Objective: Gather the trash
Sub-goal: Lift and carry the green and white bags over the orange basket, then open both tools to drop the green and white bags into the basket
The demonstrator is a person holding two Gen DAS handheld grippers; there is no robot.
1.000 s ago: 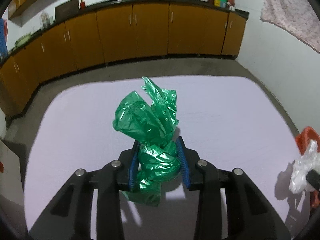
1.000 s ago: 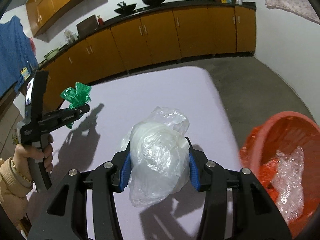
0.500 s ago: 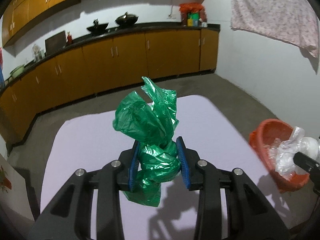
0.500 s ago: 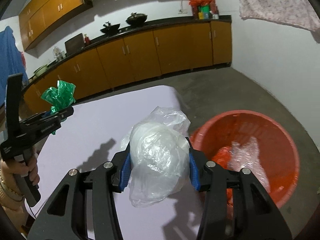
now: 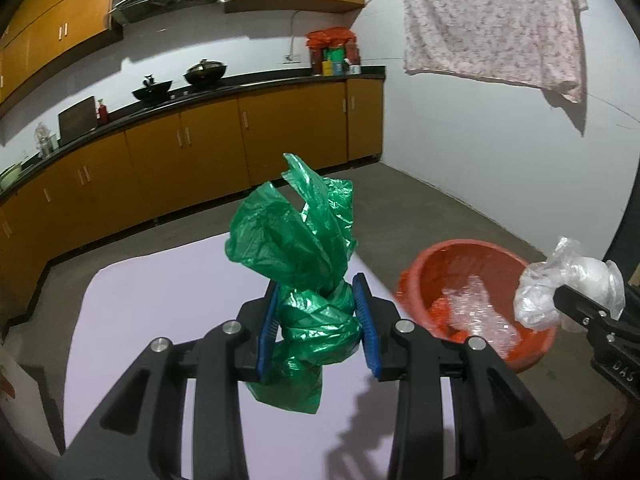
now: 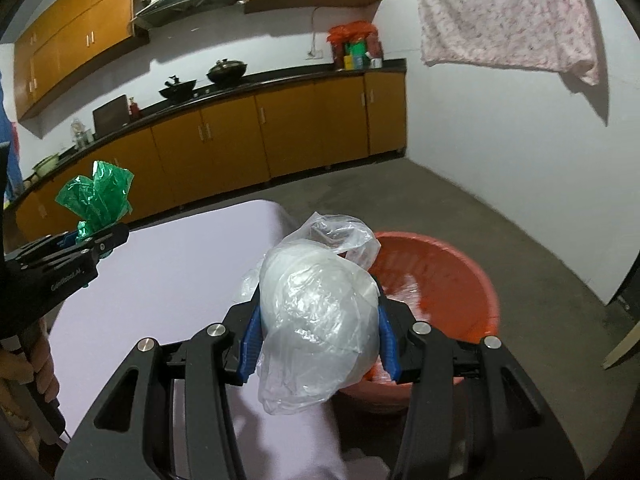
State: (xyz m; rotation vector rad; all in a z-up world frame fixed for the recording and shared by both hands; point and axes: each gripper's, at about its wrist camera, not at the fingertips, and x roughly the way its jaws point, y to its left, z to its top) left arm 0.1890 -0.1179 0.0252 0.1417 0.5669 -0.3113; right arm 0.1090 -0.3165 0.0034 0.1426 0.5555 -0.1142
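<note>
My left gripper [image 5: 318,326] is shut on a crumpled green plastic bag [image 5: 304,248] and holds it above the lilac table [image 5: 160,300]. It also shows in the right wrist view [image 6: 96,236] at the left, with the green bag [image 6: 98,196] in it. My right gripper [image 6: 318,338] is shut on a clear plastic bag [image 6: 316,308] and holds it over the near rim of the orange basin [image 6: 460,268]. The basin [image 5: 476,268] stands on the floor by the table's right edge and holds clear plastic trash [image 5: 476,312].
Orange kitchen cabinets [image 5: 200,160] run along the far wall. A pink cloth [image 5: 492,24] hangs on the right wall. Grey floor [image 5: 420,208] lies beyond the table. A hand [image 6: 40,368] holds the left gripper's handle.
Both grippers have risen and swung right with their bags. The right gripper has moved from above the table to the basin's near rim. The basin has come into the left view.
</note>
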